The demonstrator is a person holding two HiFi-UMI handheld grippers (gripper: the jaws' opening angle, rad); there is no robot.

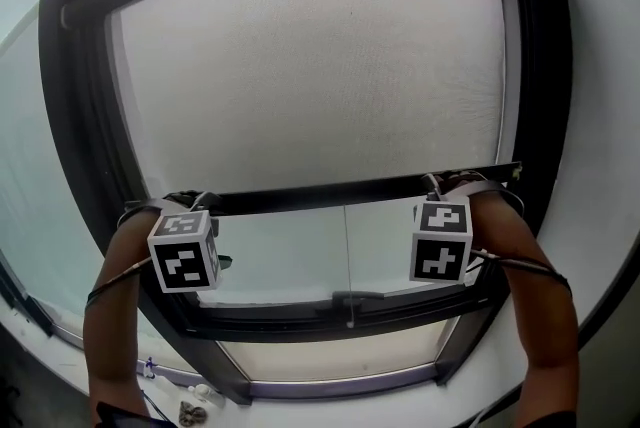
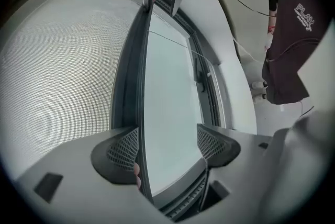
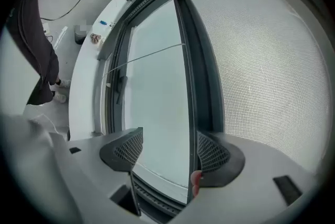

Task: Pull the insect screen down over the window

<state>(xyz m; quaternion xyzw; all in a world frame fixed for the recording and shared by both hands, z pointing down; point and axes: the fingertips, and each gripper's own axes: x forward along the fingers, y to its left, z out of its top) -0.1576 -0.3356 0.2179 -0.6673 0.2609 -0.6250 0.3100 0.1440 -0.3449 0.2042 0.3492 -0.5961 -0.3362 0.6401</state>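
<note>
The grey mesh insect screen [image 1: 320, 76] covers the upper window, and its dark bottom bar [image 1: 330, 191] crosses the pane at mid height. My left gripper [image 1: 195, 216] sits at the bar's left end and my right gripper [image 1: 445, 201] at its right end. In the left gripper view the bar [image 2: 133, 60] runs between the open jaws of the left gripper [image 2: 167, 144], lying against one pad [image 2: 123, 149]; the other pad stands apart. In the right gripper view the bar [image 3: 201, 60] lies against one pad [image 3: 212, 155] of the open right gripper [image 3: 165, 152].
Bare glass [image 1: 300, 246] shows below the bar, with a thin pull cord [image 1: 347, 256] hanging to the dark window handle [image 1: 350, 298]. The white sill [image 1: 150, 386] holds small items [image 1: 190, 408]. The person's dark shirt [image 2: 293, 34] fills one side.
</note>
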